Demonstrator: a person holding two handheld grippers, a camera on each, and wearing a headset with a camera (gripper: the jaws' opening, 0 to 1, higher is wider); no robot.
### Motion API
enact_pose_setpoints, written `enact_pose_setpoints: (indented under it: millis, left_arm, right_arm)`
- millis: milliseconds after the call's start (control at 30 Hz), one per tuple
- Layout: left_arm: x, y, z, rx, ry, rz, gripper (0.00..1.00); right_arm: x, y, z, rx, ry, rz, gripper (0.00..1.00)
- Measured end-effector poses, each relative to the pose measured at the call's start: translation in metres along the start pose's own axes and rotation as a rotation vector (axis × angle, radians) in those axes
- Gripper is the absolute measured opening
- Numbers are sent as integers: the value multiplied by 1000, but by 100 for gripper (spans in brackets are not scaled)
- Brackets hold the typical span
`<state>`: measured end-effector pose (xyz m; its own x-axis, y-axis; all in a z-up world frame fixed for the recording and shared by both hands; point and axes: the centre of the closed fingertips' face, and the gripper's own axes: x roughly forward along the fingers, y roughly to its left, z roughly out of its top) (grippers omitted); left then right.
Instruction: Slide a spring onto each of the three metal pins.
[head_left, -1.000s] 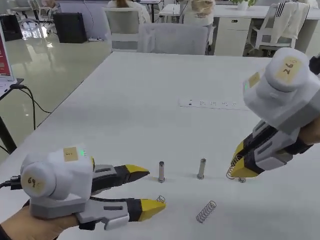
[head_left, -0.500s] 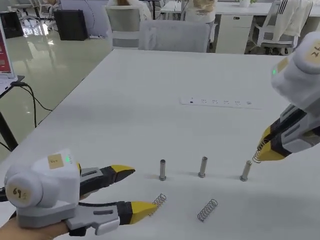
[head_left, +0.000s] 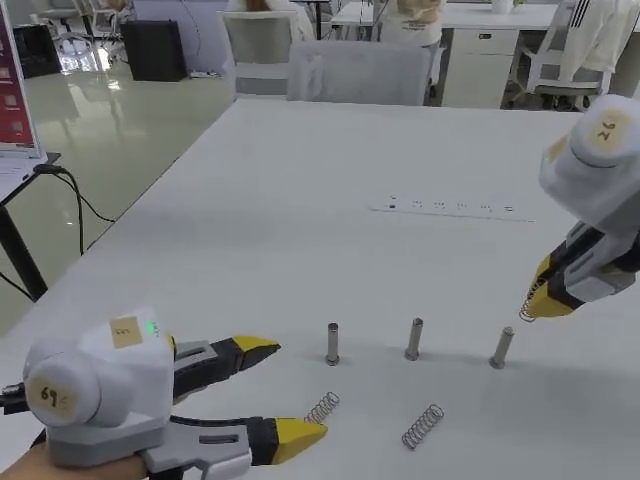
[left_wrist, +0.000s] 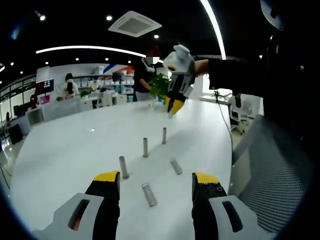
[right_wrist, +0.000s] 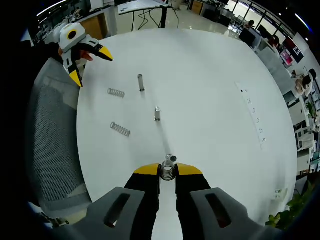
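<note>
Silvery wire coils into a slim spring (right_wrist: 168, 172), pinched in our right gripper (head_left: 537, 310) just above the rightmost smooth upright metal pin (head_left: 501, 347); our left gripper (head_left: 297, 390) gapes near two loose springs (head_left: 322, 407).

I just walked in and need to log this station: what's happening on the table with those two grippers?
A person is fitting springs onto three upright pins on a white table. The right gripper is shut on a spring, held close above the right-end pin but not yet on it. The left gripper is open near one of two loose springs lying on the table. All pins are bare.
</note>
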<state>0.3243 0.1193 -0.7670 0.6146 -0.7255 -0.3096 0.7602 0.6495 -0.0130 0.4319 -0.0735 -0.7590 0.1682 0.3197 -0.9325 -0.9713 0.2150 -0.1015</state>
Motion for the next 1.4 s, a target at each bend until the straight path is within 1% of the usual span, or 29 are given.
enact_pose_setpoints:
  millis: [200, 267, 333, 467, 700, 900, 1400]
  left_arm:
    - [0, -1, -1, -3, 2, 2, 54]
    - [0, -1, -1, -3, 1, 3, 54]
    - [0, -1, -1, -2, 1, 4, 55]
    - [1, -1, -1, 0, 0, 6, 55]
    - [0, 0, 0, -1, -1, 12, 56]
    - [0, 0, 0, 0, -1, 15, 55]
    - [0, 0, 0, 8, 6, 13, 55]
  right_arm:
    - [16, -3, -2, 4, 1, 17, 8]
    - [19, -4, -4, -1, 10, 11, 8]
    - [21, -7, -6, -6, 16, 5, 8]
    - [24, -9, -8, 3, 12, 9, 8]
    - [28, -8, -6, 5, 13, 18, 8]
    - [33, -8, -8, 7, 28, 26, 8]
    - [53, -6, -14, 17, 50, 37, 8]
